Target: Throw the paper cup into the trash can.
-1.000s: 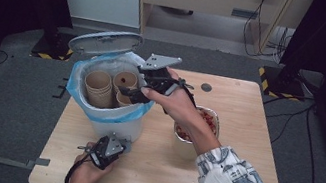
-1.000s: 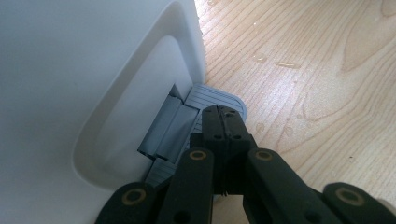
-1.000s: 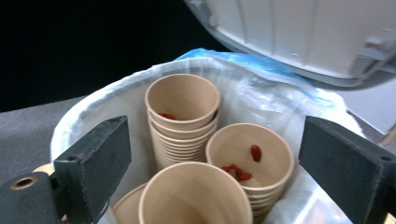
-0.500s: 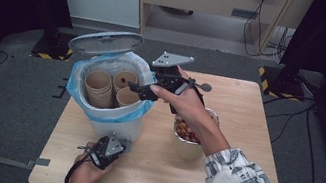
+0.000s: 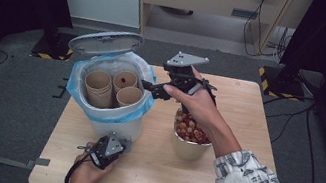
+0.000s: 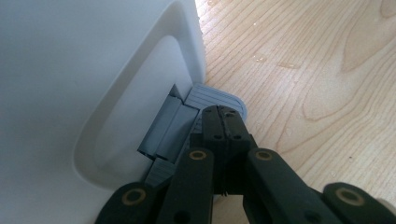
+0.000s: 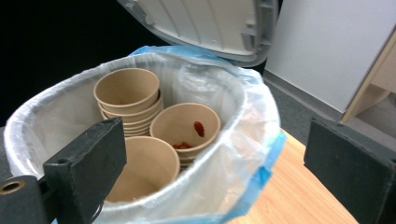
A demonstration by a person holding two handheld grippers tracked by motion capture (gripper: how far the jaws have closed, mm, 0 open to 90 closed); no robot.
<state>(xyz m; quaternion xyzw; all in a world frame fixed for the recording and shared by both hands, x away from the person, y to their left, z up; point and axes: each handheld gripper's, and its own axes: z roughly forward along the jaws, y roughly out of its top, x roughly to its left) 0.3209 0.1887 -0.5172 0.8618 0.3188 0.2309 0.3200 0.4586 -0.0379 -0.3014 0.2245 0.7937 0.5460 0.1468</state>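
Cups (image 5: 113, 88) of brown paper sit in the white bin (image 5: 109, 123) w/ blue bag, lid (image 5: 106, 42) up, near the desk's (image 5: 248, 111) left edge. Bowl (image 5: 190, 136) of red bits stands beside it. Right tongs (image 5: 148, 89) hang by the bin rim, jaws apart & just been opening, holding nothing. Left tongs (image 6: 223, 119) are together, pressing the grey pedal (image 6: 212, 98).

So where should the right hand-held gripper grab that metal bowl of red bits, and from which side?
Probably the bowl's thin rim on its near right side, coming down from above with one jaw inside and one outside. The bowl stands upright and open-topped, its wall looks too wide to span, and the bin crowds its left. The right hand-held gripper, now open, hangs near the bin.
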